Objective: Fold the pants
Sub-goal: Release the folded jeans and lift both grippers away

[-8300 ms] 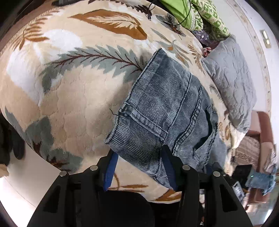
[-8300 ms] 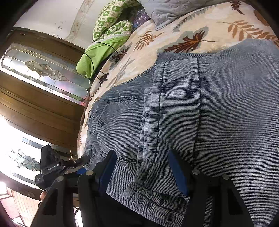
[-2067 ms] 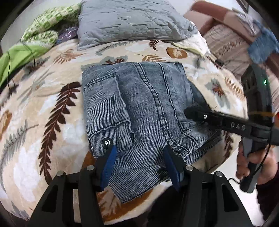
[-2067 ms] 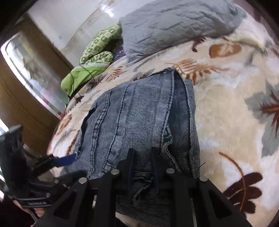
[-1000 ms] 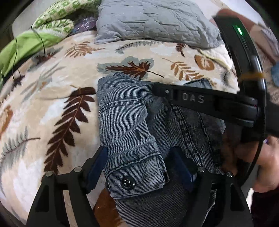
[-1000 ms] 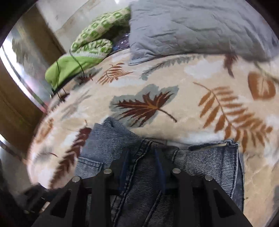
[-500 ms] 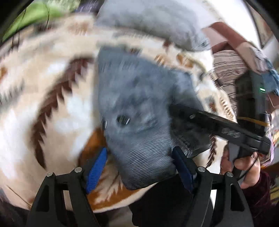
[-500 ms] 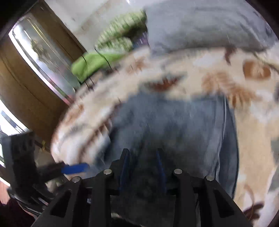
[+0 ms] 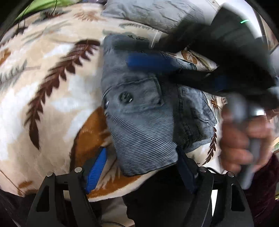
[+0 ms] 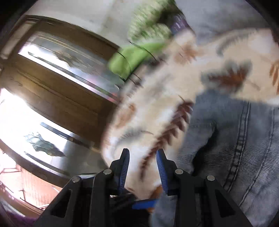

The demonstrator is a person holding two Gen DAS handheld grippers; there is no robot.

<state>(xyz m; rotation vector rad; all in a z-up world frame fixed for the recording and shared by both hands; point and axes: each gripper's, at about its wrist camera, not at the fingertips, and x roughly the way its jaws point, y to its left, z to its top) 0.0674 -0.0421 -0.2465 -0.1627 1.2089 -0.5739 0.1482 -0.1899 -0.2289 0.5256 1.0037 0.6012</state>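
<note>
The folded corduroy pants (image 9: 144, 111) lie on the leaf-print blanket (image 9: 52, 97) covering the bed, directly ahead of the left gripper (image 9: 139, 167). That gripper's jaws stand wide apart, one blue-padded finger (image 9: 96, 170) on the blanket to the left of the bundle and the other at its right edge; the near fold of the cloth sits between them, but nothing is pinched. A dark button (image 9: 125, 97) shows on the waistband flap facing the camera.

Beyond and to the right of the left gripper, the right gripper (image 9: 174, 69) reaches across the far part of the pants, blurred, with the person's hand (image 9: 240, 139) around its handle. In its own view the right gripper (image 10: 142, 167) has its jaws parted with only blanket (image 10: 167, 97) between them; the pants (image 10: 235, 139) lie just to its right. Ahead and left of it stand a wooden glass-panelled cabinet (image 10: 57, 69) and a green cloth (image 10: 137, 55). A grey quilted pillow (image 9: 153, 14) lies past the pants.
</note>
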